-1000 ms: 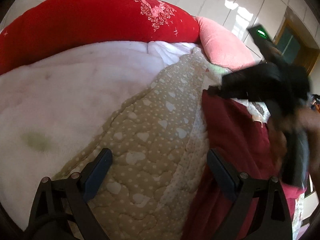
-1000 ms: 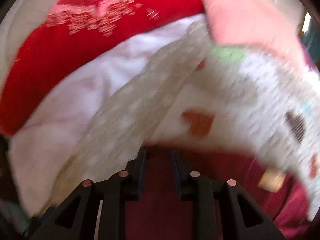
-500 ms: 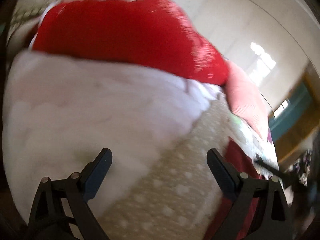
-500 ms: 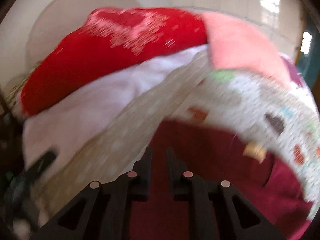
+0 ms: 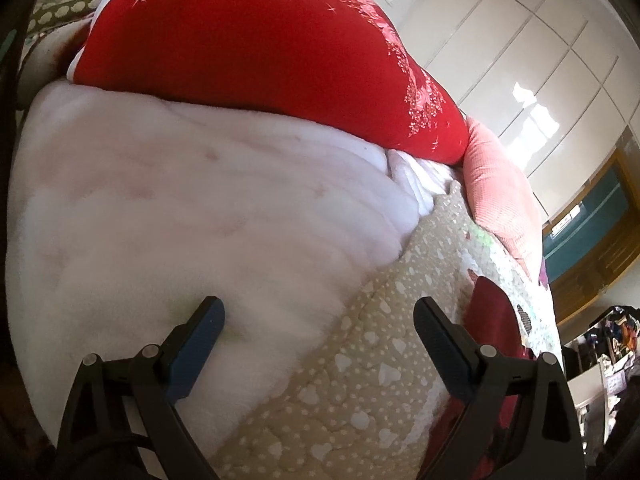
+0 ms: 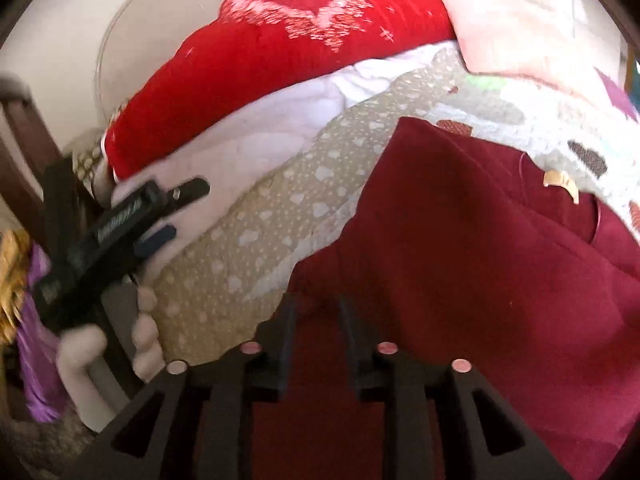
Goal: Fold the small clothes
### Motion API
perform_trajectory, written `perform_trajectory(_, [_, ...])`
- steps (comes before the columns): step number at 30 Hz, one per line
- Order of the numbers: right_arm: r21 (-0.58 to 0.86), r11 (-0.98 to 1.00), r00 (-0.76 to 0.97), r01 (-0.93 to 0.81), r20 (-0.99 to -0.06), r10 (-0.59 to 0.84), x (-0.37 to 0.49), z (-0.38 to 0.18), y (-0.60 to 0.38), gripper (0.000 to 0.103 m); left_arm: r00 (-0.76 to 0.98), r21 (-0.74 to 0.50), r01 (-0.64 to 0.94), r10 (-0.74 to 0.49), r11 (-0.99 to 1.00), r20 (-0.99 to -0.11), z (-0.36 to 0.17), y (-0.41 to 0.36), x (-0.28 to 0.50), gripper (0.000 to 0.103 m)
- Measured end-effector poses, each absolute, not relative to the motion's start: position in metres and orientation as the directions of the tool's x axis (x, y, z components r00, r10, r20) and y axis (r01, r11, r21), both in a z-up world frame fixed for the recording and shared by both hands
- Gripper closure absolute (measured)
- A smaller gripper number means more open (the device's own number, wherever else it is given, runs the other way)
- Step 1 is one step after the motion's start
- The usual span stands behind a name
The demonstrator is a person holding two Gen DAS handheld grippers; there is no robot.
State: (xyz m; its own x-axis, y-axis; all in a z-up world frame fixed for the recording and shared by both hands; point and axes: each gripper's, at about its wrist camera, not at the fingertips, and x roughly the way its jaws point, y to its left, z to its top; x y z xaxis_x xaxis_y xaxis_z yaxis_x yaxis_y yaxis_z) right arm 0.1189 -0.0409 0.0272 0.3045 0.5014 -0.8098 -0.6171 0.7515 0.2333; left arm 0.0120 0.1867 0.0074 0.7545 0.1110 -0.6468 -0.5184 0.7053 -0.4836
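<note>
Left tongs (image 5: 318,316) are hovering spread apart above the white blanket (image 5: 168,216); right tongs (image 6: 316,312) are clamping the maroon garment (image 6: 460,248), which is lying on the bed's heart-patterned quilt (image 6: 280,216).

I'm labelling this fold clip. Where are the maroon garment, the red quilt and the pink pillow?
maroon garment (image 6: 480,264): right wrist view, middle of the flat cloth.
red quilt (image 5: 256,44): left wrist view, middle of its plain red side.
pink pillow (image 5: 500,196): left wrist view, middle of its ribbed face.
</note>
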Motion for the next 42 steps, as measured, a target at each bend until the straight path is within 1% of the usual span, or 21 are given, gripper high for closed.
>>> perform_trajectory(2, [0.245,0.743,0.264,-0.624,-0.828,0.495,0.108,0.012,-0.038,0.073,0.753,-0.472,-0.514,0.113,0.717,-0.649,0.008,0.187,0.010,0.008])
perform_trajectory(4, [0.317,0.734,0.189,-0.601,-0.835,0.516,0.096,-0.009,-0.041,0.072,0.751,-0.461,-0.506,0.109,0.729,-0.651,0.007,0.187,0.009,0.008])
perform_trajectory(6, [0.314,0.733,0.226,-0.604,-0.814,0.535,0.077,-0.009,-0.051,0.071,0.747,-0.446,-0.497,0.106,0.744,-0.656,0.006,0.185,0.008,0.008])
perform_trajectory(9, [0.346,0.731,0.219,-0.589,-0.802,0.556,0.057,-0.002,-0.080,0.070,0.749,-0.424,-0.484,0.112,0.765,-0.654,0.007,0.178,0.003,0.008])
perform_trajectory(10, [0.337,0.756,0.257,-0.561,-0.797,0.546,0.050,0.004,-0.101,0.067,0.748,-0.417,-0.480,0.112,0.772,-0.654,0.006,0.175,0.002,0.008])
perform_trajectory(12, [0.298,0.810,0.349,-0.504,-0.788,0.507,0.040,0.011,-0.134,0.047,0.746,-0.402,-0.467,0.107,0.787,-0.657,0.005,0.167,0.000,0.008])
perform_trajectory(13, [0.293,0.846,0.413,-0.445,-0.771,0.485,0.035,0.015,-0.164,0.045,0.742,-0.391,-0.460,0.103,0.797,-0.662,0.005,0.162,-0.001,0.008])
perform_trajectory(16, [0.346,0.893,0.523,-0.288,-0.725,0.449,0.024,0.020,-0.235,0.043,0.725,-0.332,-0.438,0.109,0.836,-0.681,0.004,0.140,-0.008,0.008])
perform_trajectory(17, [0.365,0.904,0.565,-0.223,-0.707,0.425,0.019,0.022,-0.263,0.042,0.718,-0.310,-0.432,0.115,0.847,-0.687,0.003,0.133,-0.011,0.008])
perform_trajectory(19, [0.390,0.912,0.626,-0.127,-0.682,0.379,0.008,0.022,-0.305,0.038,0.700,-0.234,-0.416,0.146,0.879,-0.699,0.003,0.114,-0.022,0.008])
perform_trajectory(21, [0.400,0.913,0.658,-0.075,-0.668,0.347,0.003,0.022,-0.333,0.035,0.681,-0.171,-0.399,0.166,0.901,-0.713,0.002,0.098,-0.030,0.008])
perform_trajectory(23, [0.420,0.906,0.675,-0.041,-0.658,0.335,-0.004,0.019,-0.358,0.035,0.670,-0.148,-0.394,0.173,0.907,-0.722,0.001,0.092,-0.038,0.008])
perform_trajectory(27, [0.459,0.888,0.685,-0.026,-0.639,0.350,-0.019,0.009,-0.372,0.035,0.644,-0.127,-0.411,0.189,0.903,-0.742,0.004,0.086,-0.055,0.008])
perform_trajectory(29, [0.461,0.887,0.680,-0.027,-0.642,0.354,-0.021,0.002,-0.374,0.035,0.632,-0.157,-0.399,0.147,0.903,-0.761,0.004,0.081,-0.059,0.008])
perform_trajectory(31, [0.474,0.880,0.662,-0.034,-0.649,0.375,-0.027,-0.007,-0.375,0.035,0.619,-0.094,-0.373,0.172,0.923,-0.766,0.003,0.068,-0.065,0.008])
perform_trajectory(33, [0.492,0.870,0.645,-0.047,-0.650,0.402,-0.032,-0.016,-0.378,0.033,0.609,-0.060,-0.354,0.182,0.933,-0.772,0.000,0.061,-0.067,0.008])
perform_trajectory(36, [0.478,0.875,0.651,-0.083,-0.638,0.411,-0.036,-0.017,-0.370,0.029,0.608,-0.102,-0.357,0.148,0.929,-0.780,-0.001,0.061,-0.073,0.008])
perform_trajectory(39, [0.502,0.859,0.643,-0.099,-0.627,0.440,-0.040,-0.018,-0.368,0.027,0.603,-0.160,-0.357,0.096,0.920,-0.792,-0.003,0.065,-0.078,0.008])
perform_trajectory(42, [0.507,0.855,0.642,-0.107,-0.622,0.449,-0.041,-0.021,-0.365,0.026,0.604,-0.189,-0.349,0.066,0.918,-0.794,-0.005,0.067,-0.082,0.008])
